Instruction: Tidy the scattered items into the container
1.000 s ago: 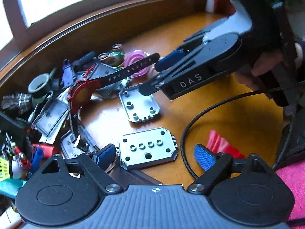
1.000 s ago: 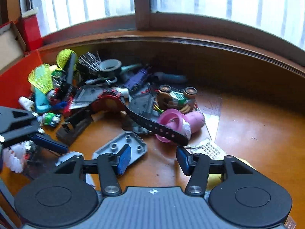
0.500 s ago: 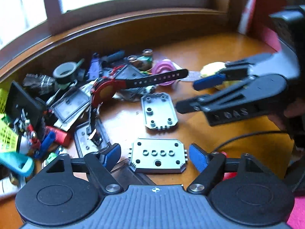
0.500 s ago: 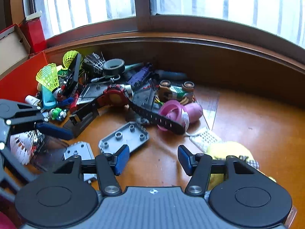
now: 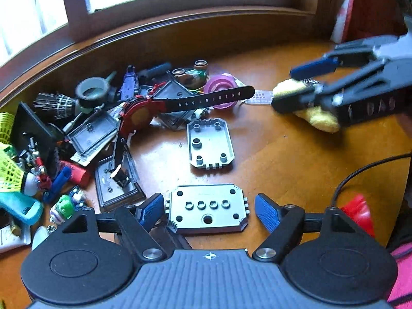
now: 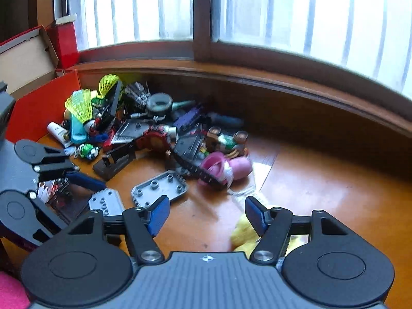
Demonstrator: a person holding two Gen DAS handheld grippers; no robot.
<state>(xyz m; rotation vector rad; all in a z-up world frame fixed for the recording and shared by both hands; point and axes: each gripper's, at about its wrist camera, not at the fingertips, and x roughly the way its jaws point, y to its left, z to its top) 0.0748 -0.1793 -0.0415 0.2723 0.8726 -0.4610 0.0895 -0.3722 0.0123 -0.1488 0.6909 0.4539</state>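
Item one, the largest: the red cardboard box with its flap up (image 6: 38,103), far left of our right gripper (image 6: 206,212) and seen only in that gripper's view, which we judge to be the container.

Item two: our left gripper (image 5: 209,209), jaws parted either side of the flat grey metal plate with a row of holes (image 5: 207,209), pads not yet pressing; we judge this pick to be the step in hand, calling next for a squeeze and a lift.

Item three, smallest: the soft yellow lump (image 5: 318,117) under our empty right gripper, whose jaws are opening; the left view alone shows it whole.
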